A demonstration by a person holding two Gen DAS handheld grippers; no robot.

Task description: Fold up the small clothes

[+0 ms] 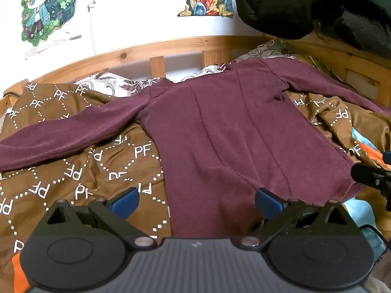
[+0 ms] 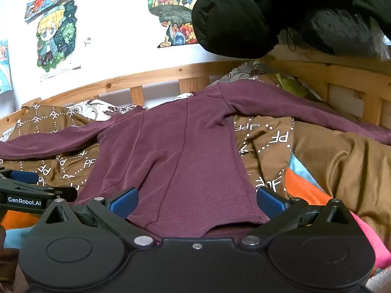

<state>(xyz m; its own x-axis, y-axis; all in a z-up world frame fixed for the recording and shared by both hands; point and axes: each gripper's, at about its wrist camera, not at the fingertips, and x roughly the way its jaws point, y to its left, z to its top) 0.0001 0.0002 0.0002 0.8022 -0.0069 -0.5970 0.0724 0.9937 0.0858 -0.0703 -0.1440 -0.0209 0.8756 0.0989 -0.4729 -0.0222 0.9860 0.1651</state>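
- Hovering both grippers, left (image 1: 196,201) and right (image 2: 196,201), jaws wide and empty, we ready a hem pinch.
- Top (image 1: 220,131) lies flat at 12 o'clock on quilt (image 1: 73,171), sleeves spread for folding.

Maroon long-sleeved top (image 1: 232,131) lies flat, sleeves outspread.

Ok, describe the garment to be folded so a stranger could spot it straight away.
Start at the wooden bed frame below the poster wall. On the brown "PF" patterned duvet lies a maroon long-sleeved top, spread flat with both sleeves stretched outwards. It is the only plain dark-red fabric there.
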